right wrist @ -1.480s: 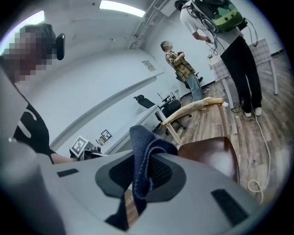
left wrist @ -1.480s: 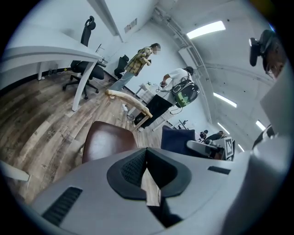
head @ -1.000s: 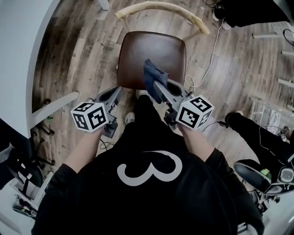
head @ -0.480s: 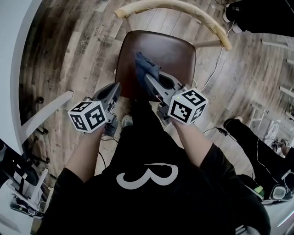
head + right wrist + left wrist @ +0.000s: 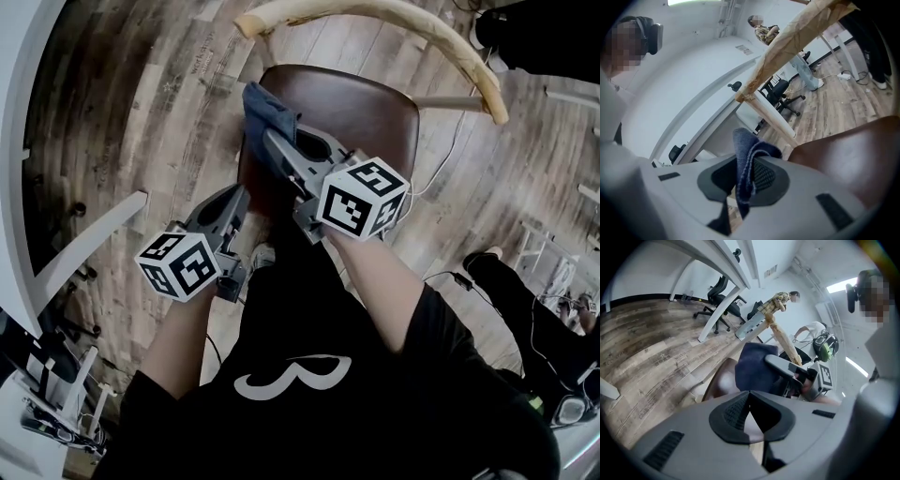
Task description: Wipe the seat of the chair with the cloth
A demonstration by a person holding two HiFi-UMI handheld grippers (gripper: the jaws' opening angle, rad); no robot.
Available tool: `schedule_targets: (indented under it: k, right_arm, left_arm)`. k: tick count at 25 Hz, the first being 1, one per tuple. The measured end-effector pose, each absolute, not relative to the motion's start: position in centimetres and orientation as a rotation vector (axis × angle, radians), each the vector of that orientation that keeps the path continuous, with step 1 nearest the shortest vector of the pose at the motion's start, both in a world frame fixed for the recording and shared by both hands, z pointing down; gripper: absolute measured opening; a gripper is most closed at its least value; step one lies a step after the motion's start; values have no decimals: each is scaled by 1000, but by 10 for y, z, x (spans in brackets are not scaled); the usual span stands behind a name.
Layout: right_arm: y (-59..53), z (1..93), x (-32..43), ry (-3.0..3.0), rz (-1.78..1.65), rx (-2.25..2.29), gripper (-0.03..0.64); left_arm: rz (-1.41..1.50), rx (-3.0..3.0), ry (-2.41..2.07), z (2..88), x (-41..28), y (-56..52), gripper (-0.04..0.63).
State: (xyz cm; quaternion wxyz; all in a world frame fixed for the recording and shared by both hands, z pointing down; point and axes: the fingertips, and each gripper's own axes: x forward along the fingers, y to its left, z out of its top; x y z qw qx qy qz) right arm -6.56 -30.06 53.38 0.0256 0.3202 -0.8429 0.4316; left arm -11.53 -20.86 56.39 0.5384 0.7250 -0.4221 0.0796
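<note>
Where the right tool (image 5: 272, 141) is reaching: it is stretching out over the chair seat (image 5: 375, 108), and its jaws are clamping down on the cloth (image 5: 265, 111).
Cloth: it is sticking out past the right tool's tips as a blue, folded bunch, with both pads pinching it. Whether it is touching the chair seat cannot be told.
Chair seat: brown and smooth, it is lying beneath the right tool and spreading out to the right of its jaws.
Backrest rail (image 5: 797, 40): made of pale wood, it is arching across ahead of the right tool, beyond the cloth.
Left tool (image 5: 236, 195): it is hanging behind and to the left of the right tool, near the chair seat's front edge. Its jaws are pressing together with nothing between them.
Floor (image 5: 141, 94): wood planks are showing below and to the left of the left tool.
</note>
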Motion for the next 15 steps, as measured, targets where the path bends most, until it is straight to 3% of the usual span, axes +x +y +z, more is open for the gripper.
schedule_targets:
  k: [15]
  right_arm:
    - [-329, 617, -68, -2469, 1277, 1022, 52]
  left_arm:
    - [135, 1655, -1074, 584, -132, -211, 12]
